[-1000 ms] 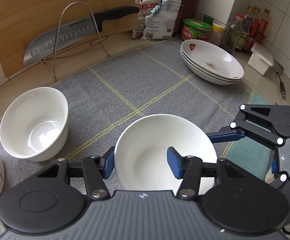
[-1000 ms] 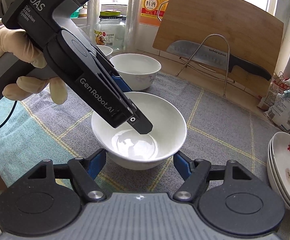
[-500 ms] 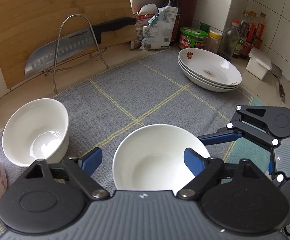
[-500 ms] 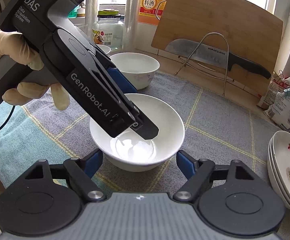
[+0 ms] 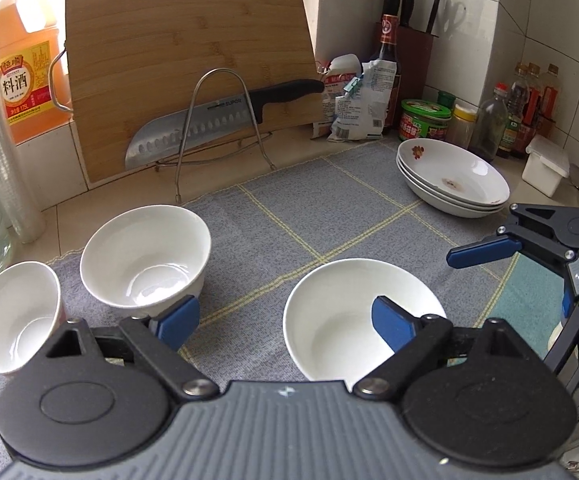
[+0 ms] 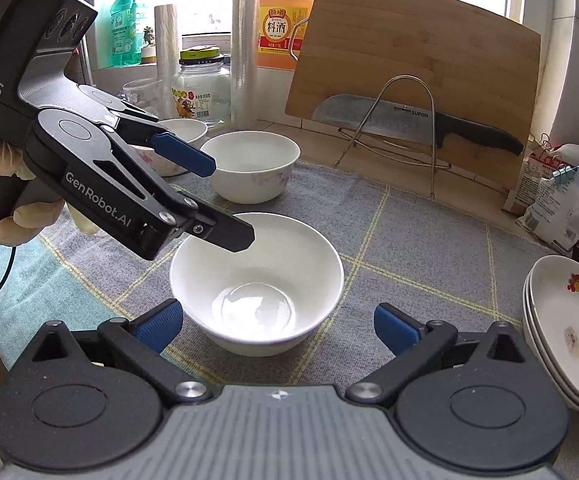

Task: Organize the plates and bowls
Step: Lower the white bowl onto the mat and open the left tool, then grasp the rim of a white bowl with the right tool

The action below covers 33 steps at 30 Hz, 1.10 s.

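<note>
A plain white bowl [image 6: 257, 280] stands upright on the grey checked cloth [image 6: 409, 248], between the widening jaws of my right gripper [image 6: 277, 328]; the blue pads are clear of its sides. My left gripper [image 6: 217, 200], held in a gloved hand, hovers over the bowl's far left rim with its jaws opening and nothing in them. In the left wrist view that bowl [image 5: 341, 320] lies under the right finger of the left gripper [image 5: 285, 320]. Two more bowls [image 5: 145, 256] [image 5: 9, 316] stand to the left. Three stacked plates [image 5: 453, 178] sit at the far right.
A cutting board [image 5: 189, 60] leans at the back with a knife [image 5: 209, 120] on a wire rack. Bottles, jars and bags [image 5: 425, 120] crowd the back right corner. An orange bottle [image 5: 25, 60] and a glass jar [image 6: 199, 92] stand at the left.
Both grippers have let go of the near bowl and opened wide. The left gripper has drawn back and up, so the bowl now sits to the right in its view.
</note>
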{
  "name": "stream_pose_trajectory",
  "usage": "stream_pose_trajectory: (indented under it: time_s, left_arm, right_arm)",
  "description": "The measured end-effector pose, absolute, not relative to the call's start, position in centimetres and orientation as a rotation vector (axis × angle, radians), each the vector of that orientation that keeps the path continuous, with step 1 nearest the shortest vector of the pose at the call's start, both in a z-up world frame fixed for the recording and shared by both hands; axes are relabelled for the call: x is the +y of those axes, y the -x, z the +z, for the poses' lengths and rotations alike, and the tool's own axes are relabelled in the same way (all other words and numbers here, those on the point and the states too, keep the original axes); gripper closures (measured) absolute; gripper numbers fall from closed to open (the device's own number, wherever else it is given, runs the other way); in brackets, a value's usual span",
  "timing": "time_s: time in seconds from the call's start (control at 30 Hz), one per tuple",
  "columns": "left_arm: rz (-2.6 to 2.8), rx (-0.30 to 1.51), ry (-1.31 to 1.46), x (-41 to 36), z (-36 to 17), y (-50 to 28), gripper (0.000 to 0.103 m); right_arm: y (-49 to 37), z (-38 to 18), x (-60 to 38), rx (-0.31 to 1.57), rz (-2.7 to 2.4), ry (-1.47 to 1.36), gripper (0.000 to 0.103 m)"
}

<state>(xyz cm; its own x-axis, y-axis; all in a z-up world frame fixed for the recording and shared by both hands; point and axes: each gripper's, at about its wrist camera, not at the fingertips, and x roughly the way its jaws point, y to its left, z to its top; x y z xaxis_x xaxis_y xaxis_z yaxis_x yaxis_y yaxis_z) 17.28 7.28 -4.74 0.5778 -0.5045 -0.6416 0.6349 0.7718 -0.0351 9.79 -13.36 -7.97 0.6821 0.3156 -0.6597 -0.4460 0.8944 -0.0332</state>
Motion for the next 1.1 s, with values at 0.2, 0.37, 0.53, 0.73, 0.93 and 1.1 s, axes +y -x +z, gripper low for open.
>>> stream_pose_trajectory:
  time_s: [0.2,0.37,0.53,0.73,0.93,1.1]
  left_arm:
    - [-0.573,0.679,-0.164,9.2,-4.7,-17.5,0.01]
    - [-0.543,0.691,-0.135,10.6,-5.1,-17.8,0.008]
    - [-0.511,0.676,-0.126,11.5,-5.5,-18.0,0.008]
    - [-0.467,0.651,-0.117,12.1,-6.2,-18.9,0.008]
    - [-0.422,0.62,-0.138,11.5,-6.8,-19.8,0.008]
    - [-0.385,0.609,-0.18,10.5,-7.7,-20.7,0.008]
  right_arm:
    - [-9.9,-7.7,-13.5,0.691,0.426,0.193,0.0]
    - [-10.5,-7.0,-13.0,0.681,0.439,0.209,0.0]
    - [-11.4,-6.2,-12.1,0.671,0.454,0.239,0.0]
    - [-13.3,-5.0,-11.0,0.668,0.474,0.262,0.0]
    - [-16.6,-4.2,-10.2,0.685,0.509,0.263,0.0]
    - [-19.5,-4.1,-9.2,0.716,0.549,0.263,0.0]
